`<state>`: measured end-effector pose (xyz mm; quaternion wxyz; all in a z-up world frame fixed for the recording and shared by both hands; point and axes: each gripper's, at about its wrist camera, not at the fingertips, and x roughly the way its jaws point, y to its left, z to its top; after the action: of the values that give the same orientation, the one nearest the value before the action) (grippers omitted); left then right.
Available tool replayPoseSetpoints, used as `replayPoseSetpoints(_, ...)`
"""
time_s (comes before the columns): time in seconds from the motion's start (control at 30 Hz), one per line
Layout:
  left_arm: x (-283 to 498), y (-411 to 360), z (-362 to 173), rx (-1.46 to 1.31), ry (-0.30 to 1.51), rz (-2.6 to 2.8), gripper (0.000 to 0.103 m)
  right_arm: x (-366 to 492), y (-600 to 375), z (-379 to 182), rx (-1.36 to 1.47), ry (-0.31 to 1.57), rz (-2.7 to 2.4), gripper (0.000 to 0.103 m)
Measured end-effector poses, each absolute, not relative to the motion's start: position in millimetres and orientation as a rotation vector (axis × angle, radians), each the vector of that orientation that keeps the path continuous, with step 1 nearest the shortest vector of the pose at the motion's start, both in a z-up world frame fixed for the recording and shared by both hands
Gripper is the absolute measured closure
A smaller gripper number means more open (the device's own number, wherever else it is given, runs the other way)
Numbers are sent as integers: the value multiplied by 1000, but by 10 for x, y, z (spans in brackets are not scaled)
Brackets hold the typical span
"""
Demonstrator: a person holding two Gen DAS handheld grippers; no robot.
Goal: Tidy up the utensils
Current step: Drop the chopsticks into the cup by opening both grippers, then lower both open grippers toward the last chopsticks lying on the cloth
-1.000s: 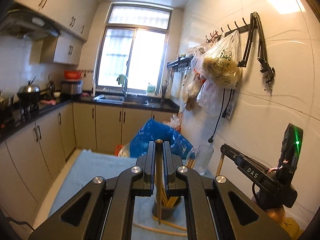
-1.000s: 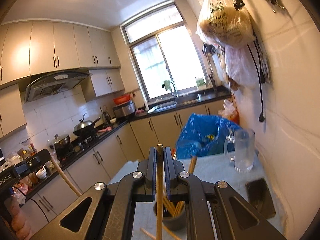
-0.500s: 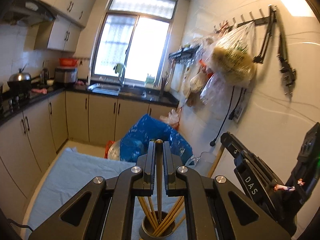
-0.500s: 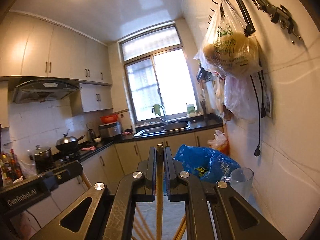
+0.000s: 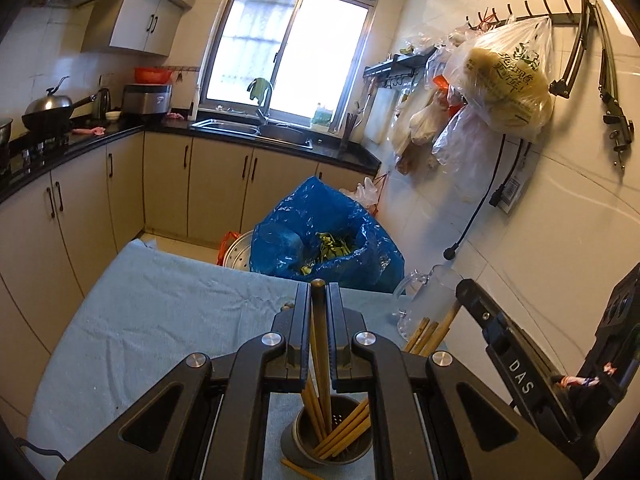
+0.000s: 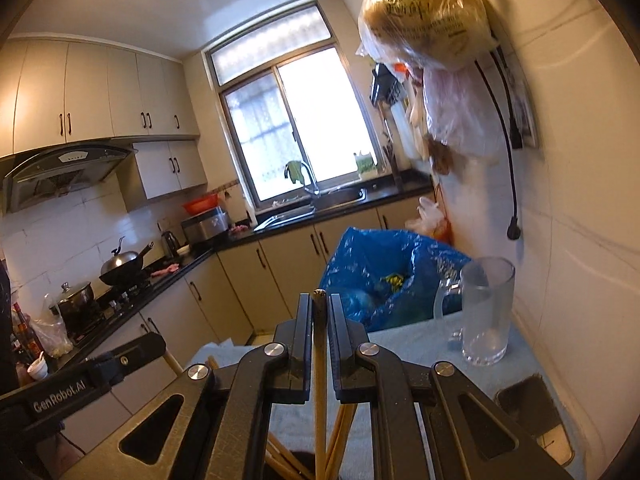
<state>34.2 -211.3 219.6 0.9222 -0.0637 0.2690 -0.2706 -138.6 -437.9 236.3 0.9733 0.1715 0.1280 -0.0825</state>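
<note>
My left gripper (image 5: 319,292) is shut on one wooden chopstick (image 5: 320,344) held upright, its lower end inside the dark round holder (image 5: 294,446). Several more chopsticks lean in that holder, and one loose chopstick (image 5: 298,470) lies on the cloth beside it. My right gripper (image 6: 320,300) is shut on another chopstick (image 6: 320,396) that points down among the chopsticks (image 6: 342,426) in the holder; the holder itself is mostly hidden below. Each gripper shows in the other's view: the right gripper (image 5: 514,366) at the right, the left gripper (image 6: 80,386) at the lower left.
A blue-grey cloth (image 5: 160,312) covers the table. A glass mug (image 6: 486,320) stands at the far right by the tiled wall, a dark flat object (image 6: 528,412) nearer. Behind the table sits a blue bag (image 5: 320,236) of scraps. Plastic bags hang from wall hooks.
Both grippers have come lower over the holder. The left chopstick's end now sits inside it. The right view dipped back down, bringing the mug and table into sight.
</note>
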Motion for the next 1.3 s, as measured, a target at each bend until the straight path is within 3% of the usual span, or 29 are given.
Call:
replayPoseSetpoints(0.07,312,-2085,2204,-141,554,-550,96,-1407,-4375,2348,347,267,-160,90)
replayPoseSetpoints(0.13,284,-2046,2230,-152,555,-553,96,-1443,-4380,2354,353,267,-156,76)
replayPoseSetpoints(0.2,233,-1995,2272,-162,550,-554,94,-1504,-4388,2376,359,261,-156,69)
replayPoseSetpoints(0.3,155,-1902,2346,-184,539,-551,76,-1599,-4381,2432,361,252,-158,67)
replayPoseSetpoints(0.47,-110,-1672,2488,-217,494,-545,70,-1869,-4367,2516,374,232,-166,58)
replayPoseSetpoints(0.67,-466,-1254,2403,-229,460,-486,47,-2167,-4346,2293,361,329,-160,42)
replayPoseSetpoints(0.93,-583,-809,1399,-258,718,-394,45,-2221,-4178,1217,328,721,-8,42)
replayPoseSetpoints(1.07,-655,-709,946,-244,832,-346,45,-2227,-3920,869,277,837,129,42)
replayPoseSetpoints(1.3,-775,-634,707,-186,874,-317,45,-2110,-3721,550,164,922,138,43)
